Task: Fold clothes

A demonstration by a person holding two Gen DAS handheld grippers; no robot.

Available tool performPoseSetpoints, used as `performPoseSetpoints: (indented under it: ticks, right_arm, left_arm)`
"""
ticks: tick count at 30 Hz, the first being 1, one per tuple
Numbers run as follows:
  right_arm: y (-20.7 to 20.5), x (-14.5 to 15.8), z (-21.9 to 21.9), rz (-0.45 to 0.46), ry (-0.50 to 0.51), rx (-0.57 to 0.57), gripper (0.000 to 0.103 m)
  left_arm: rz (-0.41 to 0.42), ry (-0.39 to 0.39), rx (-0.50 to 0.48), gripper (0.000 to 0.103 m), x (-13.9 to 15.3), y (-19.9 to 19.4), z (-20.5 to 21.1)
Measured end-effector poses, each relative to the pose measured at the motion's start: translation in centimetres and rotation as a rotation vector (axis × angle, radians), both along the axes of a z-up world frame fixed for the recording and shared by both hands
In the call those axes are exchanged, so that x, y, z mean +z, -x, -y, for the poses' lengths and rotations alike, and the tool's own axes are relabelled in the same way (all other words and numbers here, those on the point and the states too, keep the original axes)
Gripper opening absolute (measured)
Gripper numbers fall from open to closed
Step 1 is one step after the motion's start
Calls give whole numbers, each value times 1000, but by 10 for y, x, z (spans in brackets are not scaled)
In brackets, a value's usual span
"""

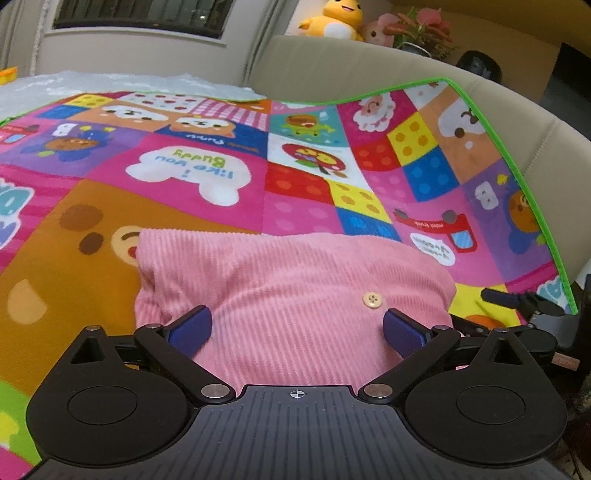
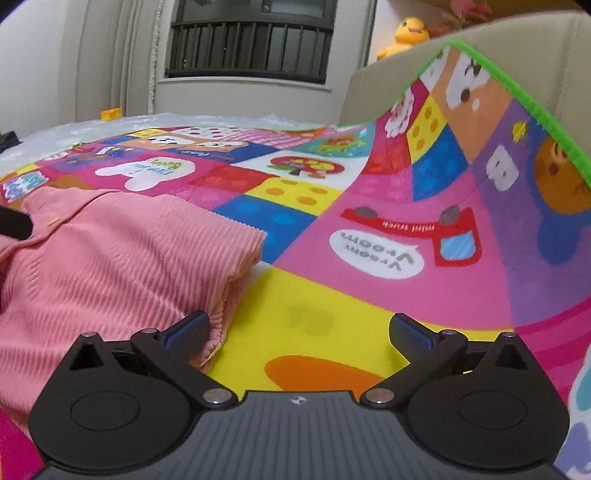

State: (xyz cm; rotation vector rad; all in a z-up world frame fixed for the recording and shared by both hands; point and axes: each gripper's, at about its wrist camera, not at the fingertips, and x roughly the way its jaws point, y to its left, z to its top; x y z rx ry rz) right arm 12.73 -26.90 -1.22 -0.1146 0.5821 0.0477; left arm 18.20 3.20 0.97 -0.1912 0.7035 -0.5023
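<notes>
Fingers point(image 1: 192, 326) of your left gripper point(image 1: 297, 330) are spread wide apart, nothing clamped; they hover over the pink ribbed garment point(image 1: 291, 291), one pad on each side of its near part. A pale button point(image 1: 371, 300) sits on the fabric just beside the right-hand pad. Can't tell if the pads touch the cloth.

Your right gripper point(image 2: 301, 332) is also wide open, holding nothing. Its left-hand finger point(image 2: 190, 332) sits right at the folded edge of the garment point(image 2: 122, 258), touching or nearly so; the other finger is over bare yellow mat, well apart from the cloth.

Garment lies folded into a compact block on the cartoon-print play mat point(image 1: 207, 158), w/ doubled layers showing at its right edge in the right wrist view. Mat is colourful patchwork, green trim point(image 2: 517, 88); its far-right corner rides up against a beige sofa back point(image 1: 369, 62). Behind: plush toys, yellow point(image 1: 338, 18) and pink, on the ledge above the sofa, plus a barred window point(image 2: 251, 40) on the wall. A dark bit of the other gripper pokes in at the left edge of the right wrist view, over the garment.
</notes>
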Motion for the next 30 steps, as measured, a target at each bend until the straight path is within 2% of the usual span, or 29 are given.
performPoseSetpoints:
  ticks: [5,7,10,12,14,17,20,22,25,30]
  right_arm:
    - [-9,5,24,-81,-140,35,103]
    - [-9,12,24,-76,-138,64,103]
    - [-14,31,23,-9,-154,122,103]
    - [-25,43,21,21,-191,143,103]
    - [-38,51,18,42,-214,146,103]
    - [-63,52,10,59,-195,118,103]
    - [-84,44,4,32,-136,105,103]
    - [-94,35,-1,3,-65,116,102]
    - [-92,21,-5,-28,24,137,100]
    - [-58,19,3,-35,8,143,100]
  left_arm:
    - [-21,20,52,102,14,31,-13]
    - [-41,56,49,102,23,48,-20]
    - [-132,201,-27,102,29,70,-30]
    - [-220,299,-90,102,23,77,-29]
    - [-290,340,-126,102,11,80,-22]
    - [-355,305,-99,102,-10,76,-11]
    - [-361,356,-79,101,-15,68,-13]
    - [-320,357,-57,101,-11,61,-15]
    - [-284,315,-18,101,-6,39,-16]
    - [-237,237,4,101,-3,-9,-18]
